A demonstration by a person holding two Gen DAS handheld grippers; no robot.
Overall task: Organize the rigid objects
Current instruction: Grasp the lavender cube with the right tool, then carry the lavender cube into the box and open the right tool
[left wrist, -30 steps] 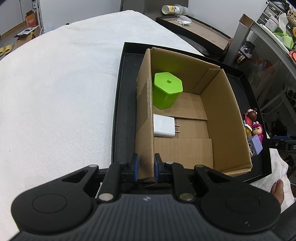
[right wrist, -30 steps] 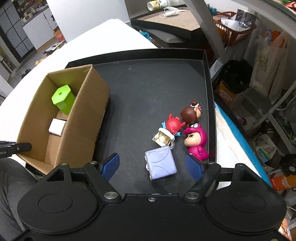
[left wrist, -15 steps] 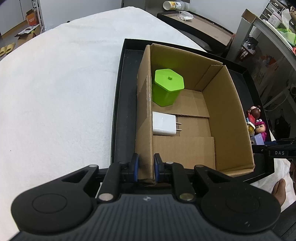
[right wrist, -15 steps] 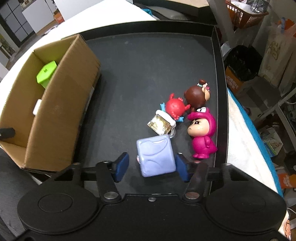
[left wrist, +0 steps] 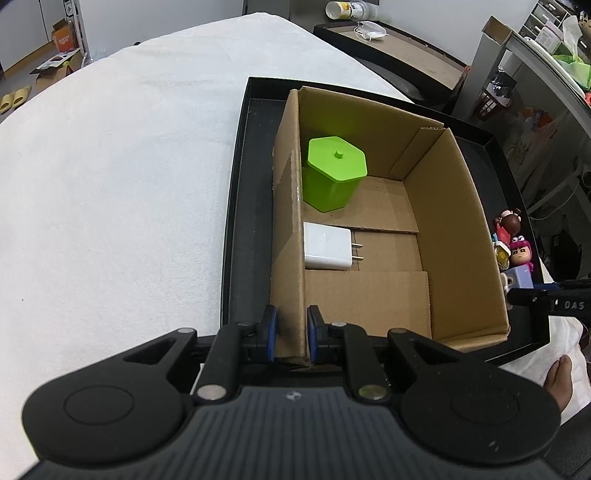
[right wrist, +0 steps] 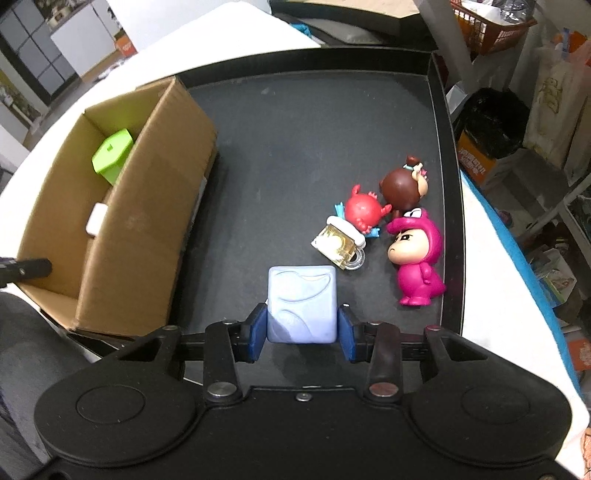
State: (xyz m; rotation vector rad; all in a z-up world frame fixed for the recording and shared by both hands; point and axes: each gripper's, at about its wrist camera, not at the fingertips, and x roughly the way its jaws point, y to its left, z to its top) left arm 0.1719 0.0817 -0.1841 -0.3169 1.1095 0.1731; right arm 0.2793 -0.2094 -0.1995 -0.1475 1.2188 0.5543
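Note:
My left gripper (left wrist: 291, 334) is shut on the near left corner wall of the cardboard box (left wrist: 454, 229), which stands in a black tray (left wrist: 236, 206). Inside the box are a green hexagonal container (left wrist: 334, 173) and a white charger plug (left wrist: 327, 246). My right gripper (right wrist: 302, 334) is shut on a lavender cube toy (right wrist: 302, 302) on the tray floor (right wrist: 295, 147). Beside it lie a pink figure (right wrist: 417, 258), a red crab toy (right wrist: 364, 212), a brown-haired figure (right wrist: 402, 190) and a small beer-mug toy (right wrist: 340, 245).
The tray sits on a white cloth-covered table (left wrist: 110, 184). The box (right wrist: 122, 206) stands at the tray's left in the right wrist view. Shelves, bags and a basket (right wrist: 491, 33) crowd the right side beyond the table.
My right gripper moved forward over the lavender cube and closed its fingers onto its sides. The left gripper kept its hold on the box wall.

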